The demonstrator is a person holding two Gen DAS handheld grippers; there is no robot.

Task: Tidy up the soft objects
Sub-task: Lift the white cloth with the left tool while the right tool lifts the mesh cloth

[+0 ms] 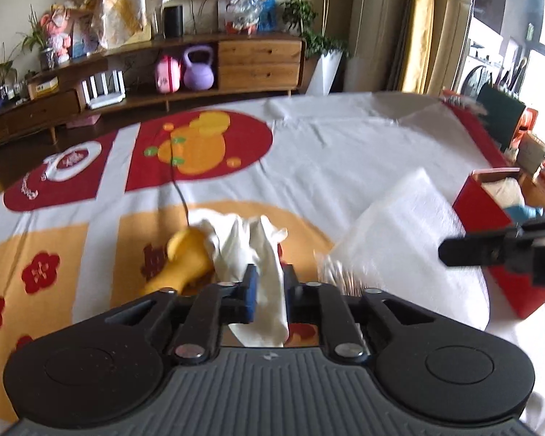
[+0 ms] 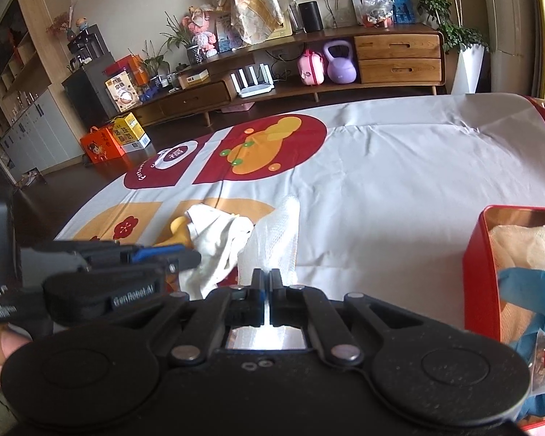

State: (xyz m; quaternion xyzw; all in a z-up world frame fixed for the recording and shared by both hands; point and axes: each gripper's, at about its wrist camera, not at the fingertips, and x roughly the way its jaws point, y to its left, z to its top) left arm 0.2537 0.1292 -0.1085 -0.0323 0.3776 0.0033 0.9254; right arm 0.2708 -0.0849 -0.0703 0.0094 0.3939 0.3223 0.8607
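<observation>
A crumpled white cloth lies on the printed table cover, draped partly over a yellow soft toy. One strand of it runs between the blue pads of my left gripper, whose jaws stand a little apart and loose around it. My right gripper is shut on a corner of a white textured sheet, which spreads wide in the left wrist view as the sheet. Beside the cloth, the left gripper reaches in from the left.
A red box at the right holds a cream cloth and a blue glove. A thin black cable crosses the table cover. Beyond the far edge stand a wooden sideboard and floor.
</observation>
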